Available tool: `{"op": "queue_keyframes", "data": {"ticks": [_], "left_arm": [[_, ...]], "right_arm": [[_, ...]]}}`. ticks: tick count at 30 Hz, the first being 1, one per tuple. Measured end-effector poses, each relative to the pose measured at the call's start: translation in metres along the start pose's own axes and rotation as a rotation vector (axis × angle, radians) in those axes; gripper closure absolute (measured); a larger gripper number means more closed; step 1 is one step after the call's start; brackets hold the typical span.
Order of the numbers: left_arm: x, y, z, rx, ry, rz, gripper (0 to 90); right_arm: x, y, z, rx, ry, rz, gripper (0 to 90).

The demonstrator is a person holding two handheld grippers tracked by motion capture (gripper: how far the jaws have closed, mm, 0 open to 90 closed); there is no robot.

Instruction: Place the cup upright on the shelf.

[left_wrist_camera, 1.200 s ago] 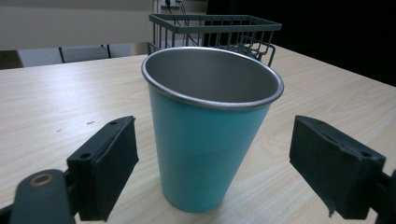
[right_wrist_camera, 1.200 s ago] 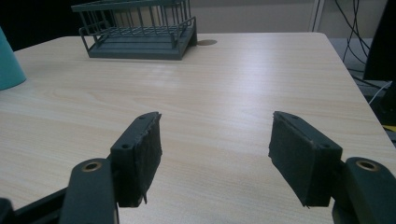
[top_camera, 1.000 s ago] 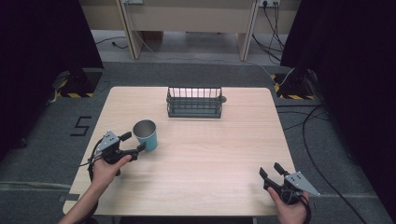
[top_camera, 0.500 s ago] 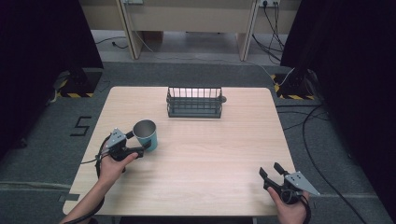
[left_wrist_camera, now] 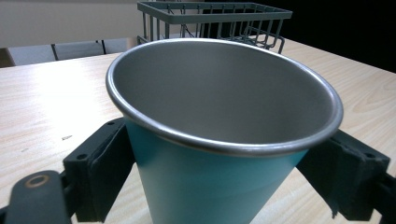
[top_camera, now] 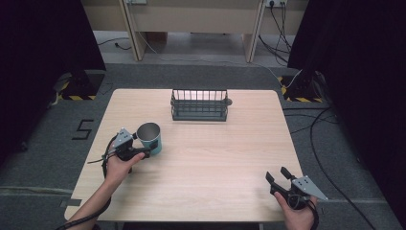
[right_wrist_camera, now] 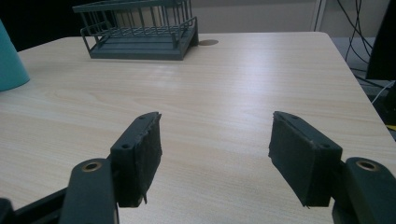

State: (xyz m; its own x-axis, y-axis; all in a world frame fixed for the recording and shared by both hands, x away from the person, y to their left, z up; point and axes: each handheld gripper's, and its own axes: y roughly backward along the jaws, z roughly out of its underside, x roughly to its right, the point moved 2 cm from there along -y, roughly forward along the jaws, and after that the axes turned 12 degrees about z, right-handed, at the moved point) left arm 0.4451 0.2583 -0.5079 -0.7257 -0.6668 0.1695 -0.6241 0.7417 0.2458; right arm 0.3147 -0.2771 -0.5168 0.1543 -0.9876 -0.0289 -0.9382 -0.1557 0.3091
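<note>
A teal cup [top_camera: 149,139] with a bare metal inside stands upright on the left part of the wooden table [top_camera: 230,158]. My left gripper [top_camera: 142,144] is open, one jaw on each side of the cup's lower wall. In the left gripper view the cup [left_wrist_camera: 210,186] sits between the two pads of the left gripper [left_wrist_camera: 219,154], close to both; whether they press on it is unclear. Near the table's front right corner my right gripper [top_camera: 277,176] is open. Its jaws [right_wrist_camera: 215,135] hold nothing. The cup's edge [right_wrist_camera: 9,60] shows at far left there.
A dark wire basket [top_camera: 199,106] stands at the back middle of the table, also seen beyond the cup [left_wrist_camera: 215,11] and ahead of the right gripper [right_wrist_camera: 140,32]. Cables lie on the floor at the right [top_camera: 325,120]. Bare tabletop lies between the grippers.
My left gripper has slid forward to the right until its jaws flank the cup. The cup has stayed in place, and the right gripper has not moved.
</note>
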Motion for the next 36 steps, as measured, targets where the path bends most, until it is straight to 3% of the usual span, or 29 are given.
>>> {"op": "queue_keyframes", "data": {"ticks": [22,36], "left_arm": [[-0.0037,-0.0090,0.0030,0.015,-0.008,0.006,14.8],[-0.0059,-0.0071,0.0040,0.047,0.022,0.001,15.1]], "right_arm": [[-0.0005,-0.0002,0.0000,-0.007,-0.006,-0.005,34.6],[0.0002,-0.0004,0.0000,-0.006,-0.006,-0.007,34.7]]}}
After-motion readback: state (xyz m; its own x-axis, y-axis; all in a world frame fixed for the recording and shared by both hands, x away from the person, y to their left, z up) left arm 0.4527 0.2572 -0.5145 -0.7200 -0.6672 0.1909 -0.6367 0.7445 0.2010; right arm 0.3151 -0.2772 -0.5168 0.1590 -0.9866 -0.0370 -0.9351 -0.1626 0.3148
